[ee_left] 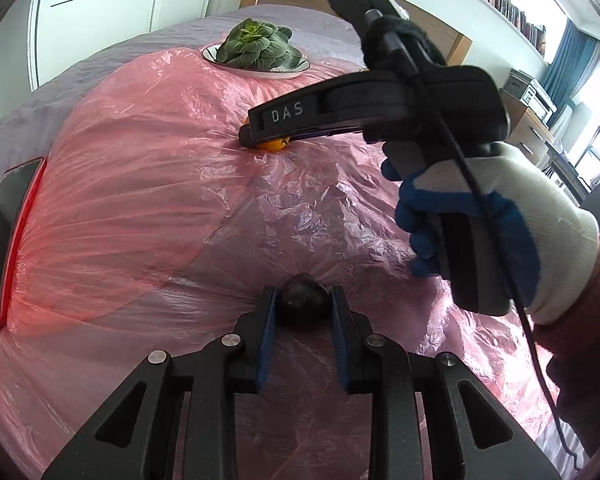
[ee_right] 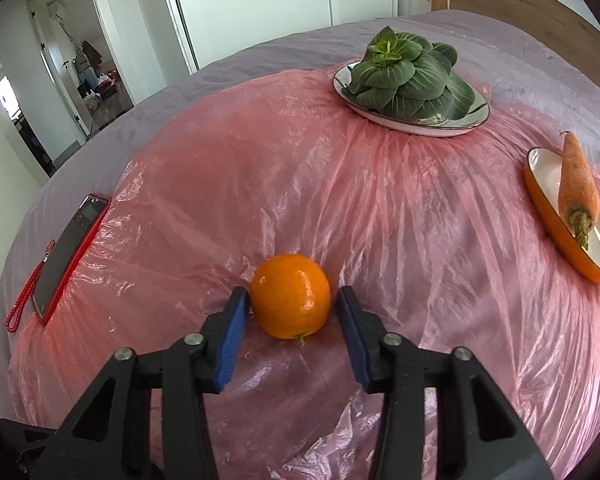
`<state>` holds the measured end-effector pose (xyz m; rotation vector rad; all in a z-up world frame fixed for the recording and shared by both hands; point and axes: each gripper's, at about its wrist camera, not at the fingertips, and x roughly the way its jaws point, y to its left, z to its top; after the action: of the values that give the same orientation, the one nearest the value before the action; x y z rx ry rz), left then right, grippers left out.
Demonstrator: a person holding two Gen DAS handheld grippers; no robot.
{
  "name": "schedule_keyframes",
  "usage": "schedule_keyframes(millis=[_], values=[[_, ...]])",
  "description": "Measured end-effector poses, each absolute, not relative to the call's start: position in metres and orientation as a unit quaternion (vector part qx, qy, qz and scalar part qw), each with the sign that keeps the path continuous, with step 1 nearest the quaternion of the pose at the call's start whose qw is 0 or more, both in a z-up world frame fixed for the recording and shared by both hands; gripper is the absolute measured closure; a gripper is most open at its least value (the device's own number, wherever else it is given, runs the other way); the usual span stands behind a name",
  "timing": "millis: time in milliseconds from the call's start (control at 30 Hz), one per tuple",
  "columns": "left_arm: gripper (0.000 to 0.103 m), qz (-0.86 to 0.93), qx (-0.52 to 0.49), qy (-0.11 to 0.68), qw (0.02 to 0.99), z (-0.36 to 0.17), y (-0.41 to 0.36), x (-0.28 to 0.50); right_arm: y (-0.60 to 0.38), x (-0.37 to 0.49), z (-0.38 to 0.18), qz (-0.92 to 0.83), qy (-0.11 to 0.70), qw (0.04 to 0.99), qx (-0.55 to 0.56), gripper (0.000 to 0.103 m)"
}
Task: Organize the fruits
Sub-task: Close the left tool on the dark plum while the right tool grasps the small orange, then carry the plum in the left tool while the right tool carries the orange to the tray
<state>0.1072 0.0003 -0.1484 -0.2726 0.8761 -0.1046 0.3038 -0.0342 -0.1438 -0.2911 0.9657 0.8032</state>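
Observation:
In the left wrist view my left gripper (ee_left: 303, 300) is shut on a dark round fruit (ee_left: 303, 298) that rests low on the pink plastic sheet (ee_left: 140, 200). In the right wrist view an orange (ee_right: 291, 296) lies on the sheet between the fingers of my right gripper (ee_right: 292, 300). The left pad touches it; a small gap shows at the right pad, so the jaws stand open around it. The left wrist view shows the right gripper (ee_left: 260, 138) from the side, down over the orange (ee_left: 274, 145).
A white plate (ee_right: 475, 120) holds a leafy green vegetable (ee_right: 407, 80) at the far side. An orange dish (ee_right: 555, 232) with a carrot (ee_right: 577, 184) sits at the right. A red-cased phone (ee_right: 70, 252) lies at the sheet's left edge, on the purple bedcover (ee_right: 260, 60).

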Motion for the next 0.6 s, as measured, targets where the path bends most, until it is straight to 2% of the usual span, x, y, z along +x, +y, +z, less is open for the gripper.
schedule_keyframes(millis=[233,600], values=[[0.082,-0.053,-0.133,0.412,0.900,-0.143,0.001,0.105,-0.036,0.304,-0.144,0.378,0.443,0.805,-0.118,0.030],[0.082,-0.039,-0.113,0.396,0.911,-0.131,-0.006,0.101,-0.061,0.297,-0.112,0.384,0.422,0.818,-0.074,0.030]])
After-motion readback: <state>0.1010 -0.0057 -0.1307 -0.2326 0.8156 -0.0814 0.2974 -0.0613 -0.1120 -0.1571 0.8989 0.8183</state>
